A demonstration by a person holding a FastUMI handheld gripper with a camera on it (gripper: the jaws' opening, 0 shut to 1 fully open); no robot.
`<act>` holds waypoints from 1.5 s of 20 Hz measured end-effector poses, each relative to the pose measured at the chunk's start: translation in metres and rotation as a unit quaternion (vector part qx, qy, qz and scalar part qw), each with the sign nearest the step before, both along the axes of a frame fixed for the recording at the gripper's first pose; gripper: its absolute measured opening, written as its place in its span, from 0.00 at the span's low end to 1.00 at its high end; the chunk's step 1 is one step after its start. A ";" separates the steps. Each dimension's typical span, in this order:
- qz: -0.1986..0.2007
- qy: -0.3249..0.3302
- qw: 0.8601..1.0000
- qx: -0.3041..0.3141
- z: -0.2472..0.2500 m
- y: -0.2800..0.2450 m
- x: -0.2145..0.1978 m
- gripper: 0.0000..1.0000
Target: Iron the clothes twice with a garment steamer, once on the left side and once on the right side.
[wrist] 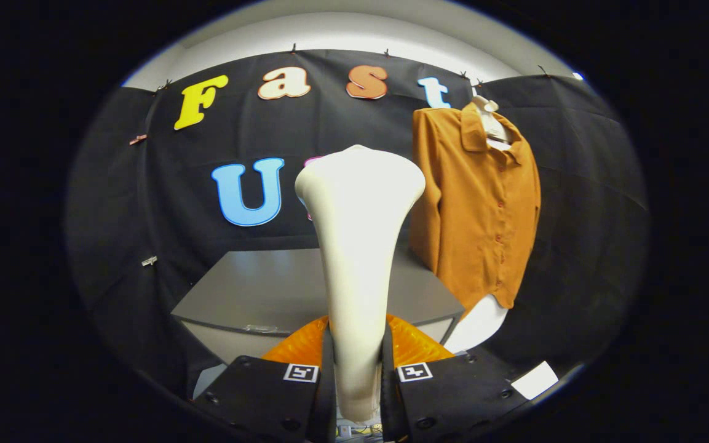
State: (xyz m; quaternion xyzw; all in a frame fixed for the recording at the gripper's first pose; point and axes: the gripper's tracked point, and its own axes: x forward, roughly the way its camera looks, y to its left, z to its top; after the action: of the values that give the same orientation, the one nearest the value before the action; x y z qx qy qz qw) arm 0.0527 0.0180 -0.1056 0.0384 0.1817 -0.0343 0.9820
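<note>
A cream-white garment steamer [357, 246] stands upright between my fingers, its handle clamped by both and its wide head rising above them. My gripper [357, 351] is shut on that handle. An orange-brown button-up shirt [483, 209] hangs on a white hanger [491, 123] against the black cloth wall, beyond the fingers and to the right of the steamer head. The steamer head is apart from the shirt, a little to the left of the sleeve. A white rounded form [480, 323] shows below the shirt's hem.
A grey table [256, 289] stands beyond the fingers, below the steamer head and left of the shirt. Black cloth walls close the booth on all sides. A white patch [534, 379] lies low on the right near the floor.
</note>
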 end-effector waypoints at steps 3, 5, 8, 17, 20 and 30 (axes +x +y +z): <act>-0.038 0.001 0.999 -0.006 0.000 -0.037 -0.016 0.32; -0.059 -0.002 0.998 -0.007 0.001 -0.066 -0.018 0.32; -0.073 -0.008 0.997 -0.008 0.002 -0.101 -0.005 0.32; -0.048 -0.016 0.999 0.009 0.008 -0.205 0.084 0.32; -0.028 -0.020 0.999 0.020 0.011 -0.225 0.120 0.32; 0.021 -0.019 0.999 0.033 0.008 -0.242 0.205 0.32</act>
State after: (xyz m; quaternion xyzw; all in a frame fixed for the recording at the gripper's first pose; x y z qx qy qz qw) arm 0.2574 -0.2240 -0.0978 0.0678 0.1650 -0.0071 0.9839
